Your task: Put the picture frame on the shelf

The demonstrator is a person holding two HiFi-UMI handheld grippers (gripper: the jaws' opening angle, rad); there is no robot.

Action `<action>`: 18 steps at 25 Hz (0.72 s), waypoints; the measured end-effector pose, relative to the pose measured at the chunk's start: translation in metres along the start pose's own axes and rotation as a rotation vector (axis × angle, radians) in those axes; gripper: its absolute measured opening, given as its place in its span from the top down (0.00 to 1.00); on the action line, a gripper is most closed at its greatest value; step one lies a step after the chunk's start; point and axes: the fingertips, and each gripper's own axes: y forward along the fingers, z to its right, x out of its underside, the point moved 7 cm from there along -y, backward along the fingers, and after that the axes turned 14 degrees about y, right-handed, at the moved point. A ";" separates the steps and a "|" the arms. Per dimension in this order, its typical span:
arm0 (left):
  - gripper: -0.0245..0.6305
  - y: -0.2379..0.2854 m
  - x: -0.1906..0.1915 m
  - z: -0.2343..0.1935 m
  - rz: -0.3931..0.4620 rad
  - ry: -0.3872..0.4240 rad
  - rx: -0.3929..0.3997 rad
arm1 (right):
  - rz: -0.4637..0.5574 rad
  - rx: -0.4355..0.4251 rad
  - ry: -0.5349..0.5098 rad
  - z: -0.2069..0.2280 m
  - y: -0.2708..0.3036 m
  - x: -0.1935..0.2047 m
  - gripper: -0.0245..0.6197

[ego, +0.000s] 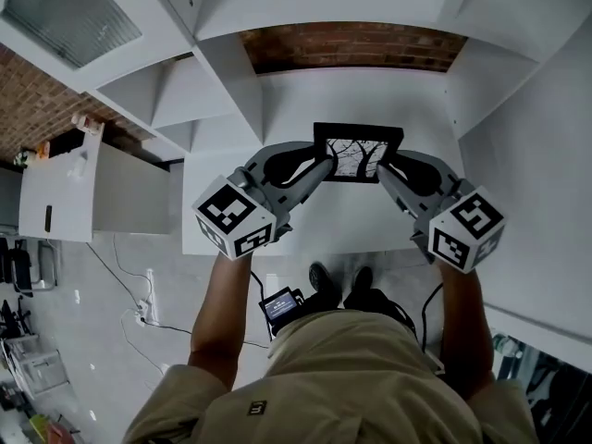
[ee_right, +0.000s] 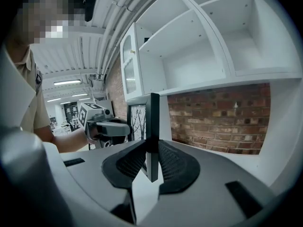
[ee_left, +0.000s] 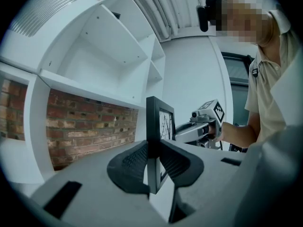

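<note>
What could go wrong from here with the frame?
1. The left gripper and right gripper each pinch only a thin side edge of the frame; if one opens first, it could twist and fall.
2. The frame is upright and thin, with no stand visible; released on the shelf, it may tip over.

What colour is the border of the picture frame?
Black; the picture frame shows it best in the head view.

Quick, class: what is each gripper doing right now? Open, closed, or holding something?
Left gripper: closed on the left side of the picture frame.
Right gripper: closed on the picture frame's right side.
</note>
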 end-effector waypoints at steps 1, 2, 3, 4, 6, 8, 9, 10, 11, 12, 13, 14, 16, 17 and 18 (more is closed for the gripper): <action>0.84 0.004 0.004 -0.003 -0.002 -0.002 0.003 | -0.005 0.005 0.005 0.005 0.002 0.001 0.84; 0.84 0.007 0.007 -0.006 -0.004 -0.004 0.005 | -0.009 0.009 0.008 0.009 0.005 0.002 0.84; 0.84 0.009 0.010 -0.011 -0.007 -0.007 0.006 | -0.012 0.010 0.010 0.014 0.010 0.001 0.84; 0.84 0.010 0.013 -0.017 -0.012 -0.009 0.004 | -0.011 0.004 0.012 0.017 0.017 0.000 0.84; 0.84 0.010 0.018 -0.030 -0.029 -0.009 -0.009 | -0.007 -0.016 0.020 0.024 0.033 -0.002 0.84; 0.84 0.011 0.022 -0.041 -0.046 -0.013 -0.028 | -0.011 -0.035 0.030 0.032 0.047 -0.004 0.84; 0.84 0.012 0.024 -0.046 -0.053 -0.019 -0.039 | -0.016 -0.047 0.031 0.036 0.053 -0.006 0.84; 0.84 0.013 0.027 -0.050 -0.057 -0.027 -0.050 | -0.021 -0.059 0.030 0.041 0.059 -0.007 0.84; 0.84 0.015 0.031 -0.054 -0.060 -0.033 -0.061 | -0.026 -0.070 0.027 0.046 0.065 -0.009 0.84; 0.84 0.017 0.034 -0.059 -0.062 -0.038 -0.071 | -0.032 -0.078 0.025 0.051 0.071 -0.010 0.84; 0.84 0.019 0.038 -0.064 -0.063 -0.040 -0.079 | -0.037 -0.084 0.023 0.057 0.077 -0.010 0.84; 0.84 0.020 0.042 -0.069 -0.065 -0.039 -0.087 | -0.044 -0.090 0.023 0.062 0.083 -0.011 0.84; 0.84 0.023 0.049 -0.080 -0.070 -0.035 -0.102 | -0.058 -0.106 0.023 0.070 0.096 -0.012 0.84; 0.84 0.025 0.053 -0.084 -0.071 -0.033 -0.110 | -0.065 -0.113 0.022 0.074 0.102 -0.012 0.84; 0.84 0.026 0.058 -0.088 -0.071 -0.033 -0.118 | -0.070 -0.119 0.019 0.078 0.109 -0.011 0.84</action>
